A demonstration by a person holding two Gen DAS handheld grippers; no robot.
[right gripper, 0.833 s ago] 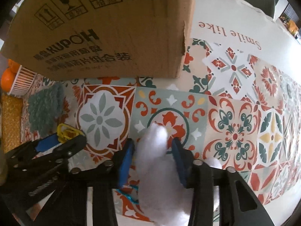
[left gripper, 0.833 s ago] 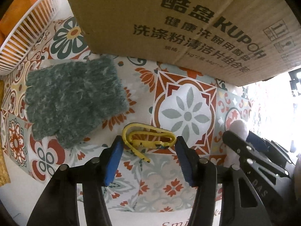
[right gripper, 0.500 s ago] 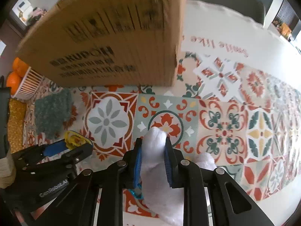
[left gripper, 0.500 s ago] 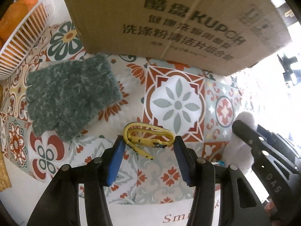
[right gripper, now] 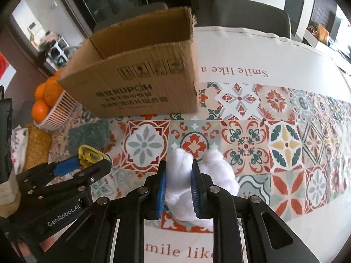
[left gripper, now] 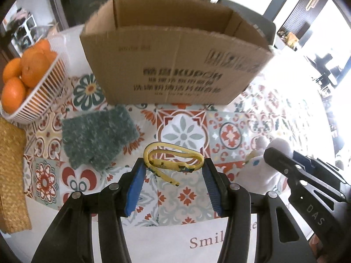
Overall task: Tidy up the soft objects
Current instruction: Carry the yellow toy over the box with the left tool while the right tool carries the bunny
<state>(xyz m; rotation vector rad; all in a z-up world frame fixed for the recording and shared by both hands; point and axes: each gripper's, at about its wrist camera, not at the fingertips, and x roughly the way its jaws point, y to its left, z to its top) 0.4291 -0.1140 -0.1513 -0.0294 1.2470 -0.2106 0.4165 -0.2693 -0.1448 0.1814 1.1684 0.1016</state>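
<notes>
Left gripper (left gripper: 174,171): clenched on a looped yellow band (left gripper: 173,159), pinched between blue pads (left gripper: 134,186), lifted above the patterned tablecloth (left gripper: 228,134). Right gripper (right gripper: 178,184): clamped on a white plush toy (right gripper: 182,166), also raised. Just beyond, lying flat on the cloth: a grey-green fuzzy mitten (left gripper: 97,134). Farther back: an open cardboard box (left gripper: 175,65), upright. At far left, beside the box: a white basket (left gripper: 41,100) of oranges (left gripper: 33,70).

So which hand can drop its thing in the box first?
Probably the right gripper: it squeezes the white plush toy firmly, near the cardboard box. The left gripper barely holds its yellow band.
</notes>
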